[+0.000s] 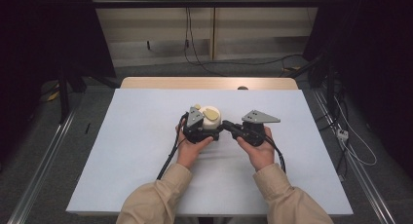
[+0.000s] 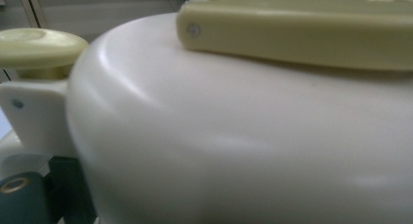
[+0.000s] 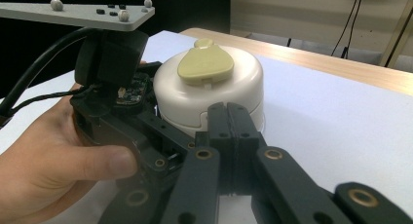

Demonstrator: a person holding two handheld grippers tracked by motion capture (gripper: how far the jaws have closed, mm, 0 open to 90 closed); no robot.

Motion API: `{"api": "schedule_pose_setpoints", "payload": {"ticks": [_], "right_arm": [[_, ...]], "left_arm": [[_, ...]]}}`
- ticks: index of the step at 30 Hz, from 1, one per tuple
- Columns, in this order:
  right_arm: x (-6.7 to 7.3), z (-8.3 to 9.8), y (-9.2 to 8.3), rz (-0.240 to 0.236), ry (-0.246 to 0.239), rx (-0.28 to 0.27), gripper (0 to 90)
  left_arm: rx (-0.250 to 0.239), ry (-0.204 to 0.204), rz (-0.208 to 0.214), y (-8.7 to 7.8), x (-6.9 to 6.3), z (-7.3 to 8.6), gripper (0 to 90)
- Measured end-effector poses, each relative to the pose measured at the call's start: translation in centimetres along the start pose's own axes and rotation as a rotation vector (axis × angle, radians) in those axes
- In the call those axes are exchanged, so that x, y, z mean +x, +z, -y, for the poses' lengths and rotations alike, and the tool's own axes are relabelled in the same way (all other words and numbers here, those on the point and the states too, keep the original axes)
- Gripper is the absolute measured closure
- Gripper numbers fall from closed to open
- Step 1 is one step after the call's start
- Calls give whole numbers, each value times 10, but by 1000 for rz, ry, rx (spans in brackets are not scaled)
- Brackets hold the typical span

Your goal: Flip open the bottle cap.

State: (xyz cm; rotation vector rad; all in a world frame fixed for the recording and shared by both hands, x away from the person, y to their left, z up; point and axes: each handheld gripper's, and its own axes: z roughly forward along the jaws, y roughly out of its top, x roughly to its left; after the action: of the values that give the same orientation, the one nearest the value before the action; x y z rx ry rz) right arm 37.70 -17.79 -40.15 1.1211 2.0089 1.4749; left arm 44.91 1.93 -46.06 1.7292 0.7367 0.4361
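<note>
**Holding round cream container, right jaws closed empty**

Sitting near the middle of the white table [image 1: 122,151], slightly toward the far edge: a round cream container [image 1: 210,118] with a yellowish teardrop lid tab [image 3: 204,65] on top; left gripper [image 1: 198,131] is pressed against its near-left side, container wall right up at the lens in the left gripper view; whether those jaws clamp it, cannot tell; right gripper [image 3: 233,124] has its jaws shut flat together with nothing between them, tips just beside the container's base on the near-right side; grey three-cornered plate [image 1: 260,118] sits level above the right hand [image 1: 260,151].
</note>
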Motion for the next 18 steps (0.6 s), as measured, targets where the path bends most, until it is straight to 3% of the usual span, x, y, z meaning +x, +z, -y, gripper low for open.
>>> {"api": "schedule_pose_setpoints", "payload": {"ticks": [18], "right_arm": [[5, -11, 12, -7, -25, 19, 900]], "left_arm": [[-2, 1, -2, 0, 0, 0, 58]]}}
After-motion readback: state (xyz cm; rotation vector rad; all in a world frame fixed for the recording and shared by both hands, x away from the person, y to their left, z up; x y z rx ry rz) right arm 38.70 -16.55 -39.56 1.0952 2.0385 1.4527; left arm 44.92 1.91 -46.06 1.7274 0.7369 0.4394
